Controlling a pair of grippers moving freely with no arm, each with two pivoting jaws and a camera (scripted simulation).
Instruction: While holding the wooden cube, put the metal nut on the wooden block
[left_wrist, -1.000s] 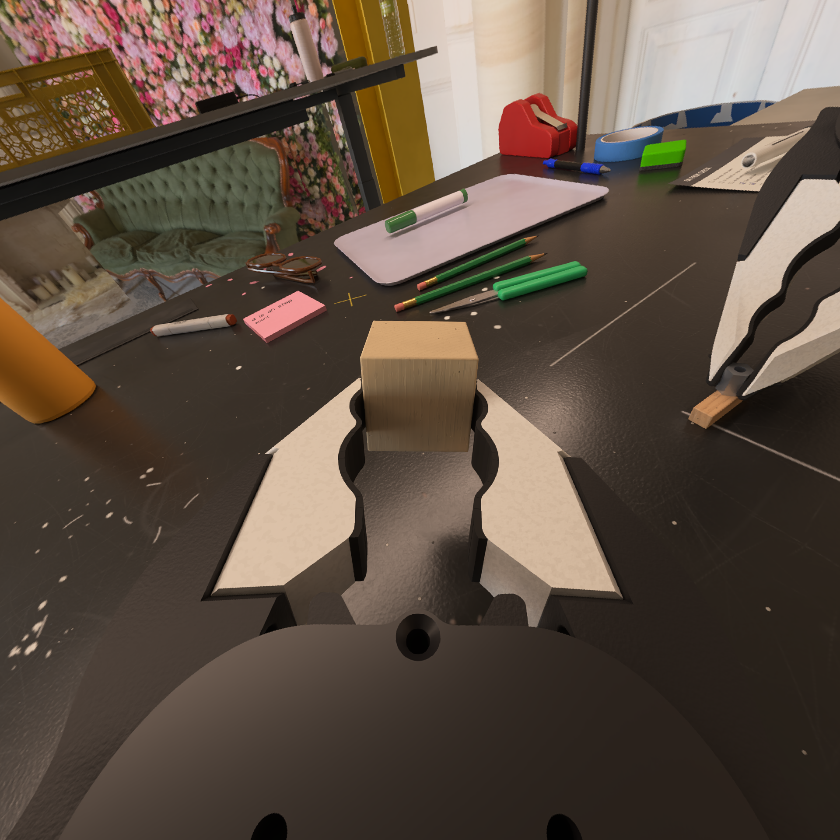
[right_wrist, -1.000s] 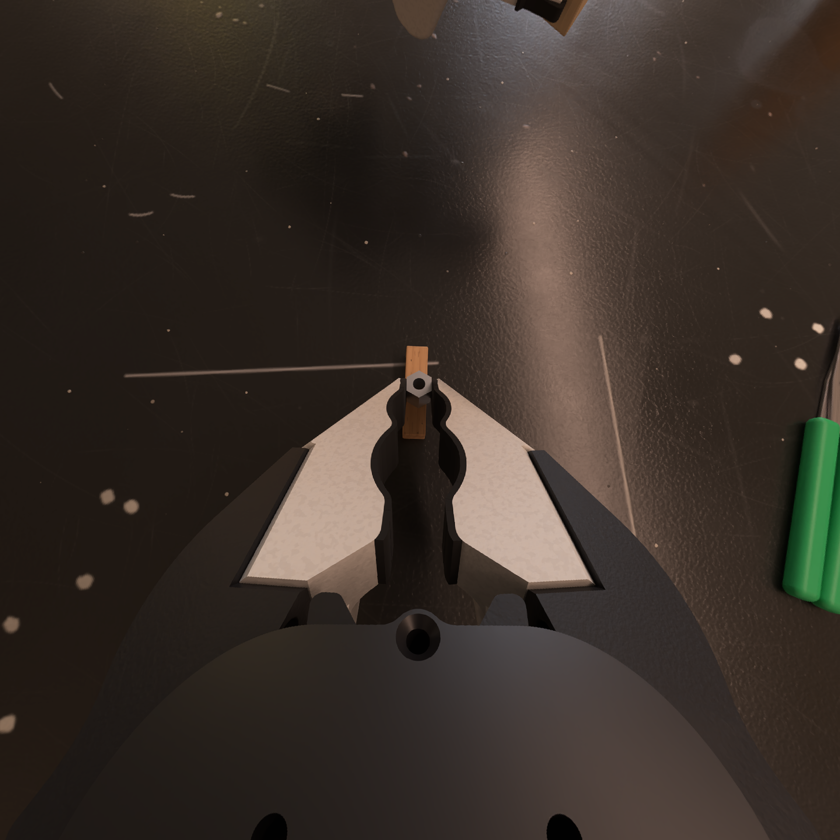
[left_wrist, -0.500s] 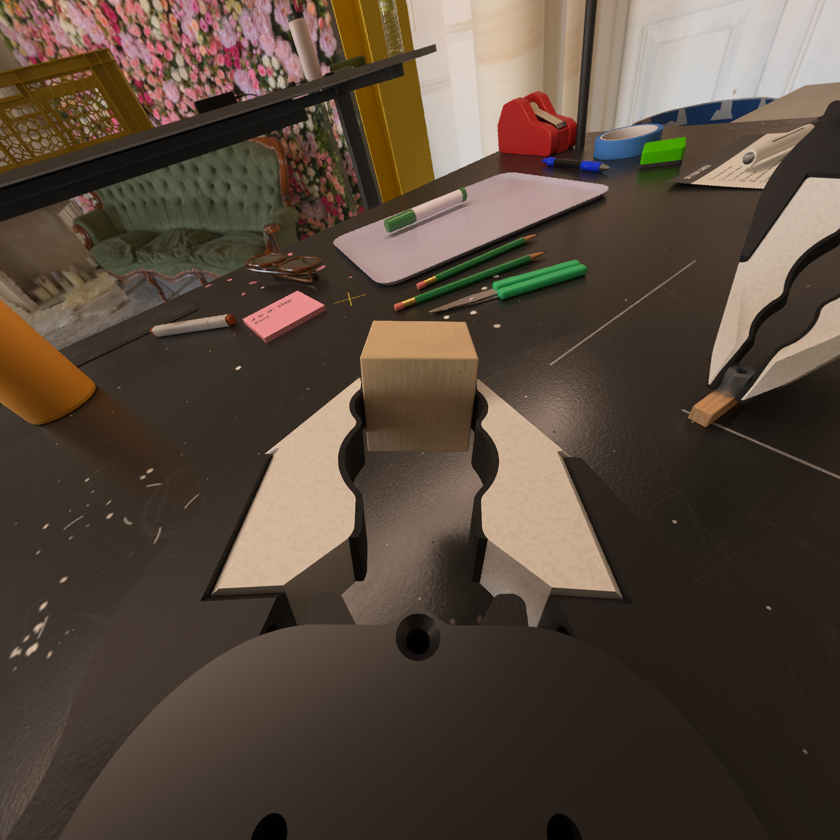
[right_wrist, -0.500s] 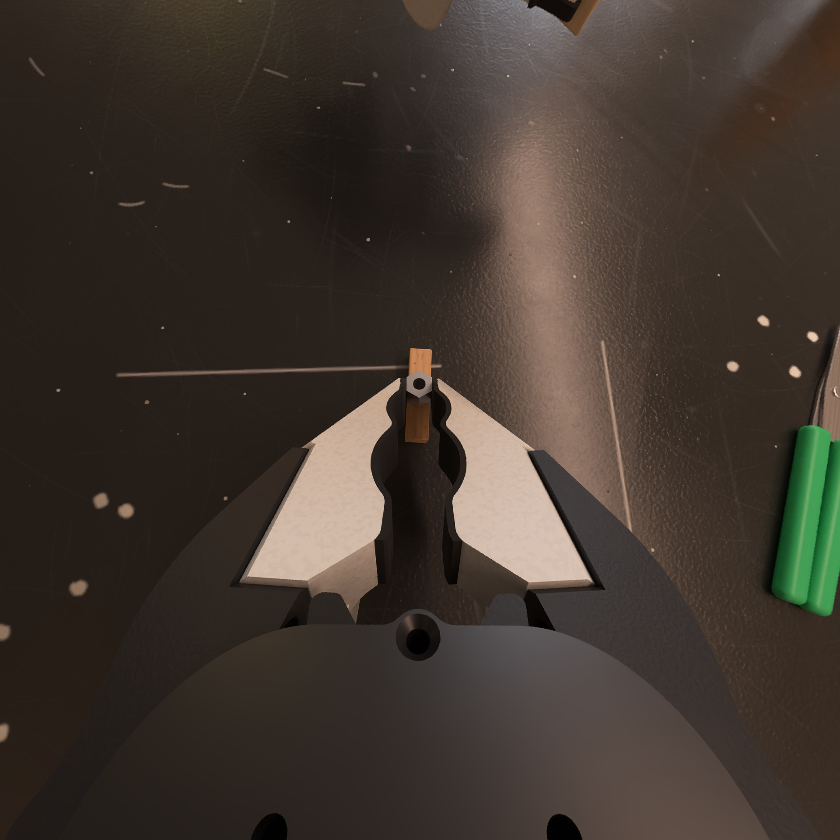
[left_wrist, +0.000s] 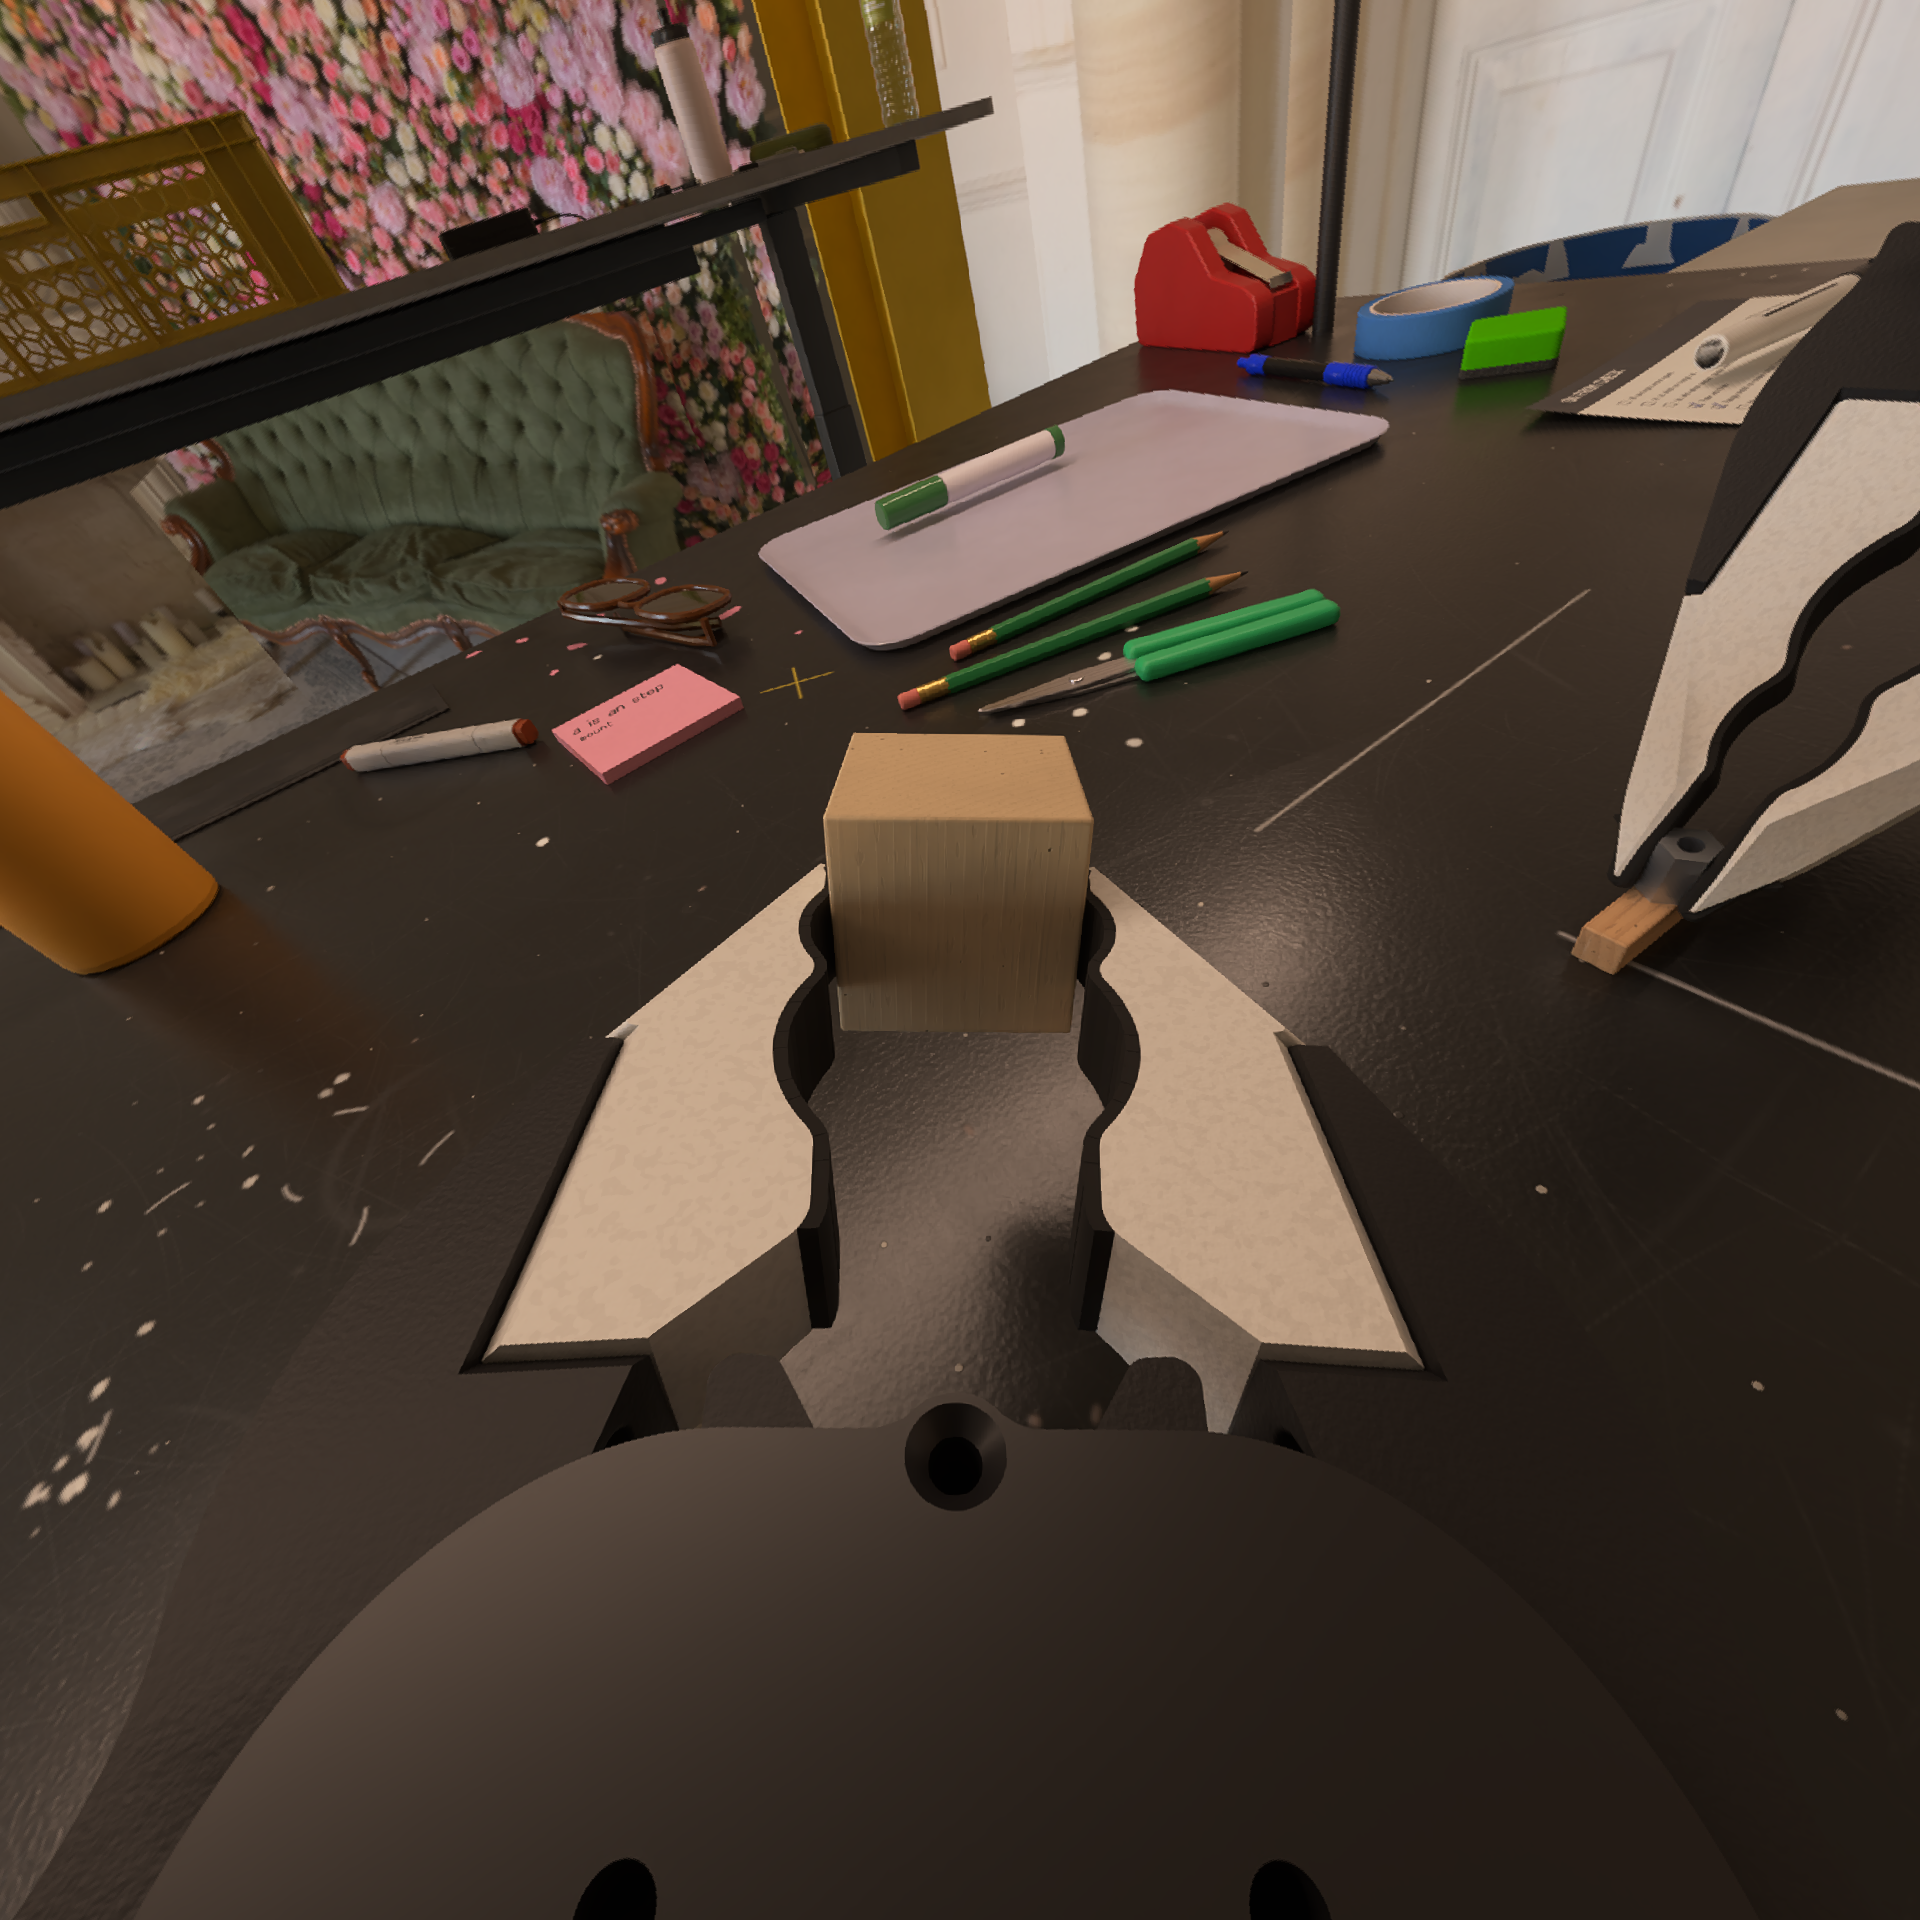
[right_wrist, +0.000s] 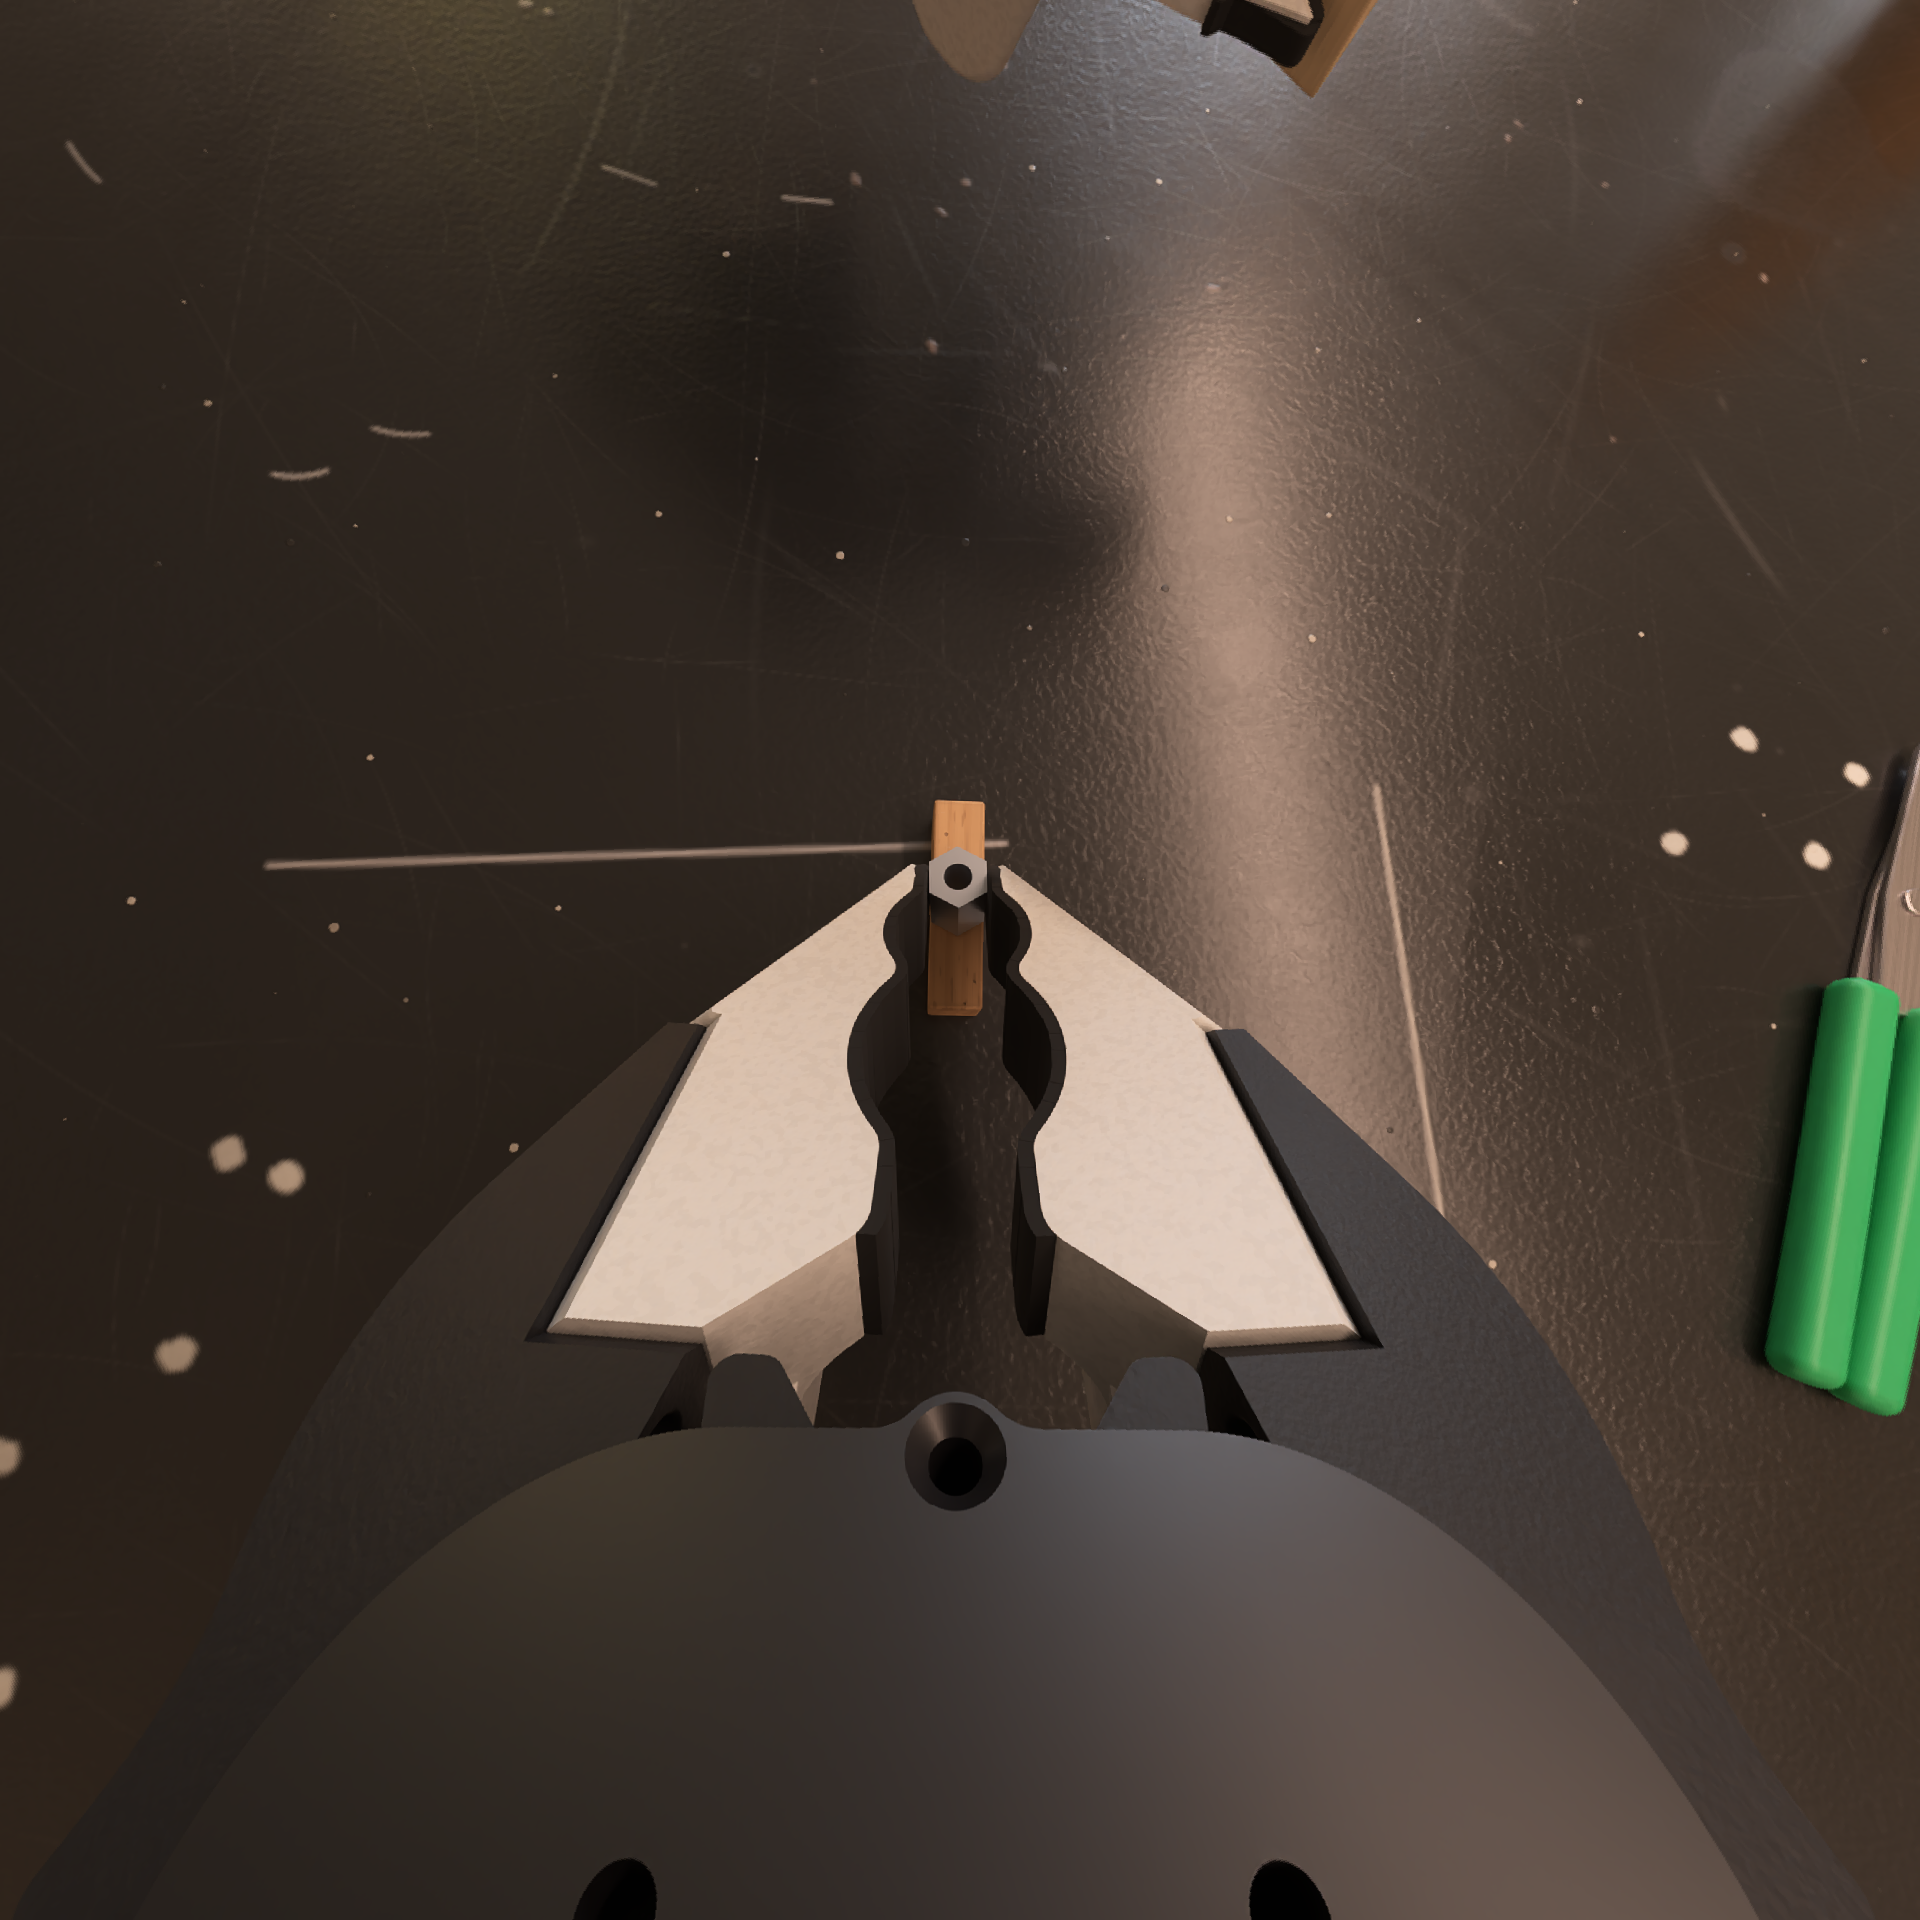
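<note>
Between the tips of the right hand-held gripper (right_wrist: 957, 878) sits the metal nut (right_wrist: 957, 876), pinched from both sides, with its hole facing up toward the camera. Directly under it lies the wooden block (right_wrist: 956, 956), a thin narrow strip flat on the dark surface (right_wrist: 520, 623). From the left wrist view the nut (left_wrist: 1681, 860) looks very close to the top of the block (left_wrist: 1621, 928), but I cannot tell if it already touches.

Further to the left, the left hand-held gripper (left_wrist: 956, 935) is clamped on the wooden cube (left_wrist: 956, 883), one finger on each side face. The cube seems to be just above the surface or resting on it; this I cannot decide.

My judgement of the risks: the block is hardly wider than the nut, so a small sideways error at release may leave the nut half over an edge, and it can tip off and roll away. If the fingers open unevenly, one finger may drag the nut with it. Pressing down too far could also push the light block, which slides easily. Meanwhile the left grip must not loosen, otherwise the cube drops and the holding condition fails. The scissors (right_wrist: 1849, 1195) are well apart and are no danger.
</note>
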